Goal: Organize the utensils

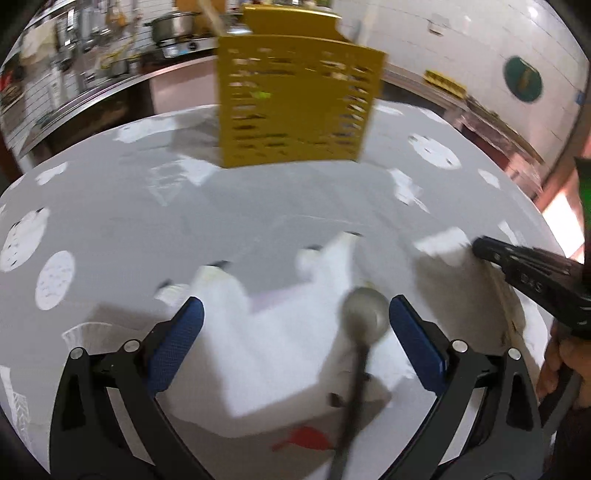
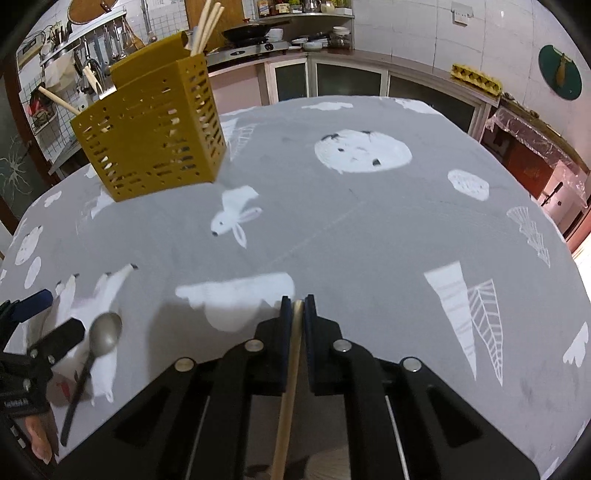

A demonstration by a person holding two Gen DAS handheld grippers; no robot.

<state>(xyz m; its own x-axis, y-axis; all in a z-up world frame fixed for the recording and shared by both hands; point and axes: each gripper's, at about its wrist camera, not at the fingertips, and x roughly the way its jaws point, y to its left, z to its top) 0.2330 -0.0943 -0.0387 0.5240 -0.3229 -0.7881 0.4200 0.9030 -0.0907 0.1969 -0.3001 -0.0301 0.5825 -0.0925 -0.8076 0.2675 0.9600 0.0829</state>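
Observation:
A yellow perforated utensil holder (image 1: 295, 107) (image 2: 151, 133) stands at the far side of the grey patterned table and holds wooden chopsticks (image 2: 207, 27). A metal spoon with a dark handle (image 1: 364, 314) (image 2: 103, 339) lies on the cloth. My left gripper (image 1: 295, 321) is open, its blue-padded jaws on either side of the spoon bowl, just above it. It also shows in the right wrist view (image 2: 48, 317). My right gripper (image 2: 297, 310) is shut on a wooden chopstick (image 2: 291, 369), held low over the near table. It shows at the right of the left wrist view (image 1: 480, 247).
The table cloth (image 2: 369, 229) is grey with white animal and cloud prints. Kitchen counters, a stove with a pan (image 2: 255, 33) and hanging utensils (image 2: 107, 40) lie behind the table. A yellow egg tray (image 2: 476, 79) sits on the right counter.

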